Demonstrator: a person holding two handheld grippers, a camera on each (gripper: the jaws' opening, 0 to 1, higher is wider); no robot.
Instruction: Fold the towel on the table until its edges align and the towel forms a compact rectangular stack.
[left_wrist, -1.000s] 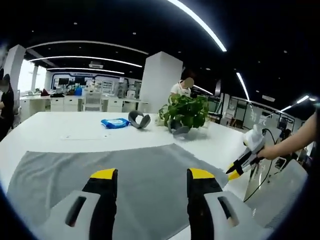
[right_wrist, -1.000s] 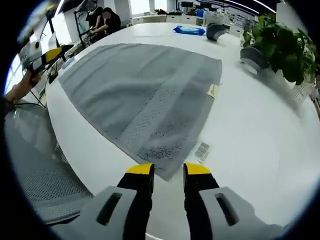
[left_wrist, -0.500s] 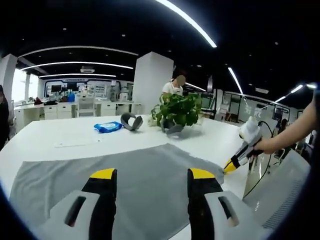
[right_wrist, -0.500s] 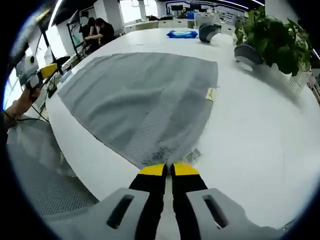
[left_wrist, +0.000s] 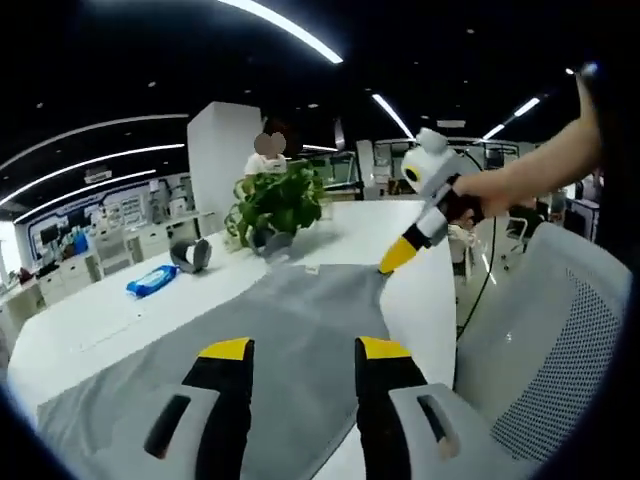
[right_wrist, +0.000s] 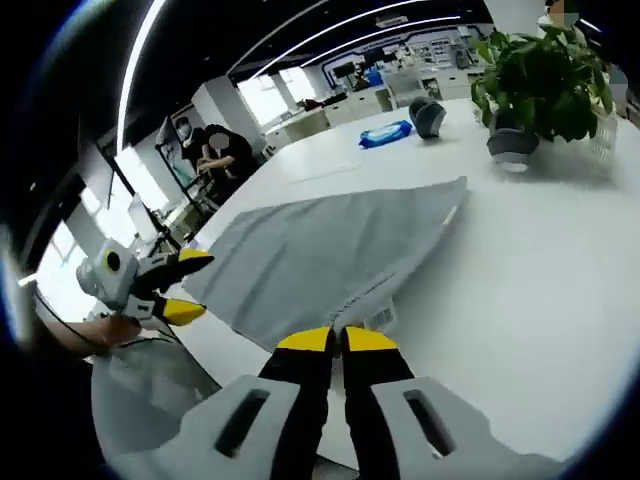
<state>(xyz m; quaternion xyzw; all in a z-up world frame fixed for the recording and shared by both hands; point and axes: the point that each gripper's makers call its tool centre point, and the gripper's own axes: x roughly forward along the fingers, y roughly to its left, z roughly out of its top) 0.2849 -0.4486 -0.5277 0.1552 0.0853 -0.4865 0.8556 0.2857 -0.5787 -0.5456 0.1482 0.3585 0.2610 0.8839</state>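
A grey towel (right_wrist: 320, 255) lies spread on the white table (right_wrist: 520, 260). My right gripper (right_wrist: 337, 340) is shut on the towel's near corner, and that corner is raised off the table. In the left gripper view the towel (left_wrist: 270, 325) stretches ahead, with the right gripper (left_wrist: 398, 256) coming in from the right and its yellow tips at the lifted far corner. My left gripper (left_wrist: 305, 350) hovers open over the towel's near edge with nothing between its jaws. It also appears as the left gripper (right_wrist: 190, 285) by the towel's left end, held by a hand.
A potted plant (right_wrist: 540, 75), a grey curved object (right_wrist: 430, 115) and a blue packet (right_wrist: 385, 135) sit at the table's far side. A mesh chair (left_wrist: 560, 340) stands beside the table. People (right_wrist: 215, 150) sit at desks in the background.
My right gripper shut on the towel's near corner and has lifted it off the table. My left gripper stayed open while its view swung right.
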